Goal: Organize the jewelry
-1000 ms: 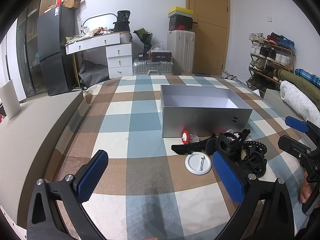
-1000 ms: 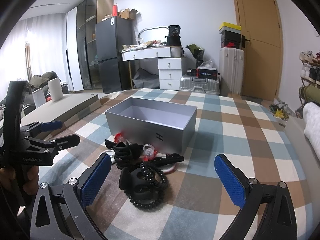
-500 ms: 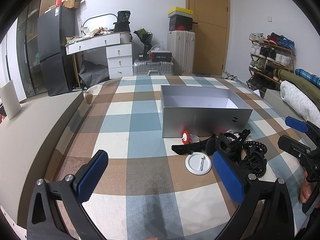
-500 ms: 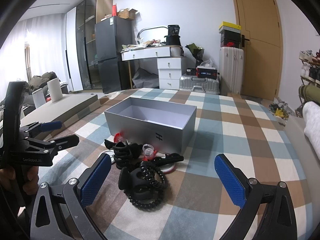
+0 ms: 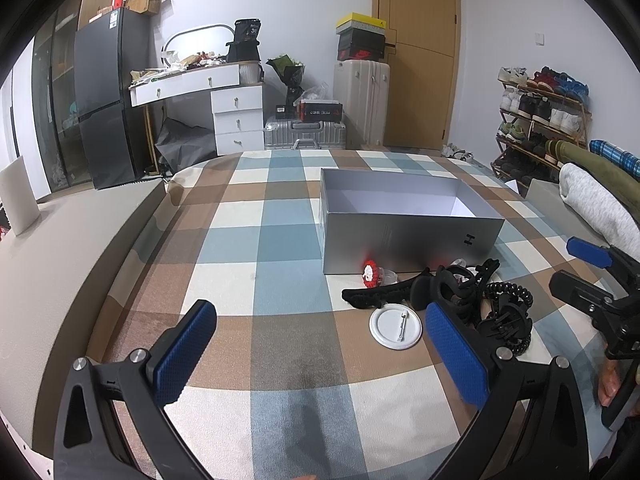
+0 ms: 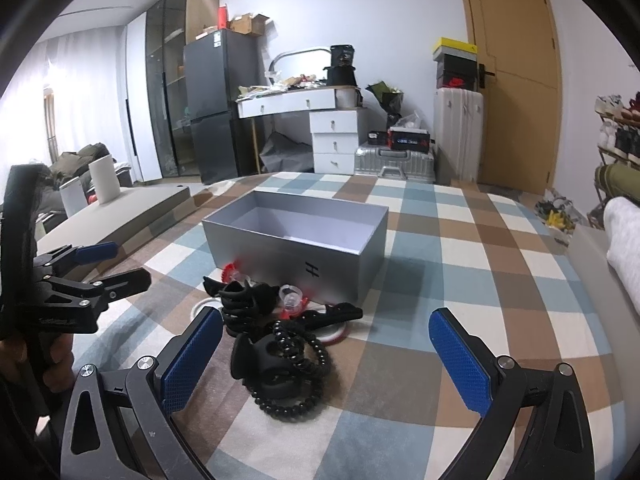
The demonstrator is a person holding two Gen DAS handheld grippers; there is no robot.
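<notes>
Nothing moved: both tongs point(image 5: 320, 344) point(image 6: 326, 350) released, silver box point(image 5: 408, 232) empty, jewelry pile point(image 6: 276, 344) beside.

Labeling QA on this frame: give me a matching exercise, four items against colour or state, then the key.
Column 1:
1. grey box
2. round badge
3. spiral hair tie
4. right gripper

Column 2:
A. white, pin side up
B. open, holding nothing
C. black, coiled
D. lid off, nothing visible inside

Pairs: 1-D, 2-A, 3-C, 4-B
</notes>
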